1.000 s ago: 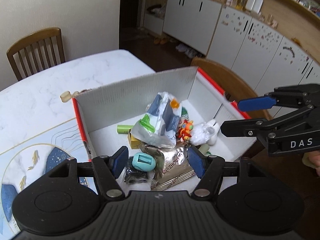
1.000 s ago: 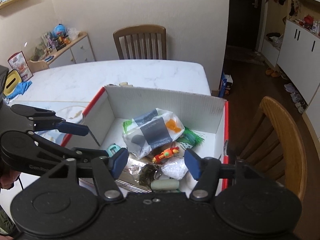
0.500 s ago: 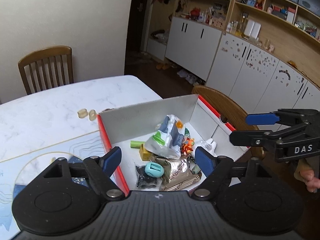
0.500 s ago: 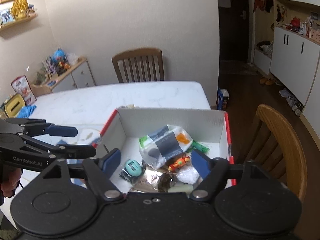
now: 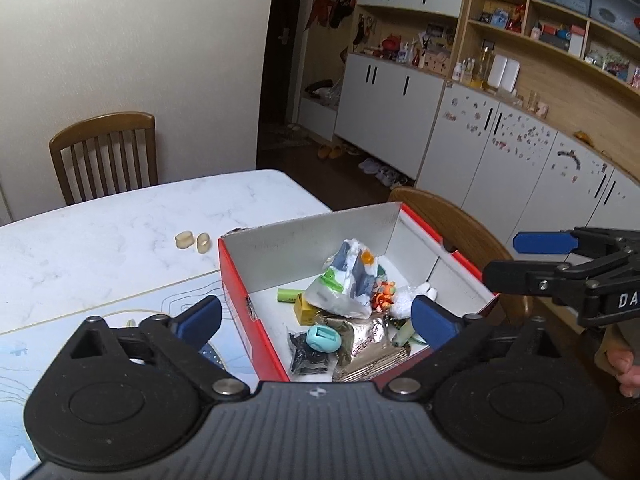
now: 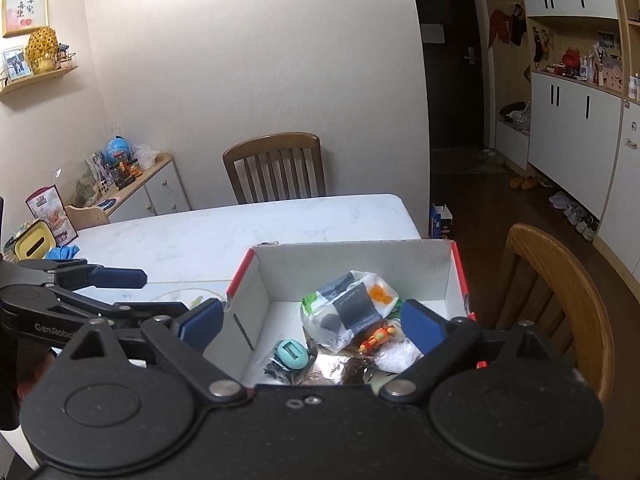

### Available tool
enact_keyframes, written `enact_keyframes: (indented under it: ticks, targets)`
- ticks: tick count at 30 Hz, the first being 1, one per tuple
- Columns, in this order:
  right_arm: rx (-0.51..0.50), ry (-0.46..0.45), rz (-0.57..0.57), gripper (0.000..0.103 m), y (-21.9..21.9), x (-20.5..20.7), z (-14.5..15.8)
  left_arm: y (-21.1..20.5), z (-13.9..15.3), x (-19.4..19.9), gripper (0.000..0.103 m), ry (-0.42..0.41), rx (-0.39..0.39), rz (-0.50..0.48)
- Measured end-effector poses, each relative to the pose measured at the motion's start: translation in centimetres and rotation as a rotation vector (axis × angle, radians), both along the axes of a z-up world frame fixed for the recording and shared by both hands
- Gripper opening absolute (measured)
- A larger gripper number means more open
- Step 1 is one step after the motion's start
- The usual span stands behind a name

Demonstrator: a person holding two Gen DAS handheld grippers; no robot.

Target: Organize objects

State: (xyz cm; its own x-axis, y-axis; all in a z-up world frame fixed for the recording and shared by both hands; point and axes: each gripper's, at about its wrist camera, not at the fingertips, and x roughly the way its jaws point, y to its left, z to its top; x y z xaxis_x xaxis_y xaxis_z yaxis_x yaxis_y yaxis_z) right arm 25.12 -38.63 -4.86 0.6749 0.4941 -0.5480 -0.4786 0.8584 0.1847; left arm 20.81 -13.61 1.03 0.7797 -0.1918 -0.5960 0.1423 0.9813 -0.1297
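1. Left wrist view: our left gripper (image 5: pixel 316 318) had just been opening and stood wide, nothing between its blue pads.
2. Below it we saw the red-and-white cardboard box (image 5: pixel 236 280) on the marble table (image 5: pixel 120 232), holding a teal oval gadget (image 5: pixel 324 338), a crumpled plastic bag (image 5: pixel 344 288), a foil packet (image 5: pixel 370 340) and an orange toy (image 5: pixel 384 294).
3. Our right gripper (image 6: pixel 312 322) had likewise been opening, wide and empty, above the same box.
4. Two small beige pieces (image 5: pixel 192 241) lay on the table beside the box.
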Motion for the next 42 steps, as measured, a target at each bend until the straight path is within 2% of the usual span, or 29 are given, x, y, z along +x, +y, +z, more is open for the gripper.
enact_keyframes:
  ticks: [5, 14, 23, 29, 42]
  targets:
    - [-0.002, -0.014, -0.02, 0.097, 0.5, -1.0, 0.0, 0.4, 0.4, -0.8, 0.102, -0.022, -0.004, 0.006]
    - [0.009, -0.018, -0.049, 0.101, 0.7, -2.6, -0.2, 0.0, 0.8, -2.2, 0.102, -0.07, 0.052, 0.004]
    - [0.031, -0.007, -0.08, 0.102, 0.4, -3.7, -0.8, 0.0, 0.0, -3.0, 0.102, -0.052, 0.05, -0.007]
    - [0.052, 0.007, -0.098, 0.102, 0.1, -4.3, -1.4, -0.9, -0.5, -3.8, 0.102, -0.05, 0.079, -0.027]
    - [0.055, 0.013, -0.108, 0.102, 0.1, -5.0, -1.8, -1.3, -1.0, -4.3, 0.102, -0.027, 0.057, -0.056]
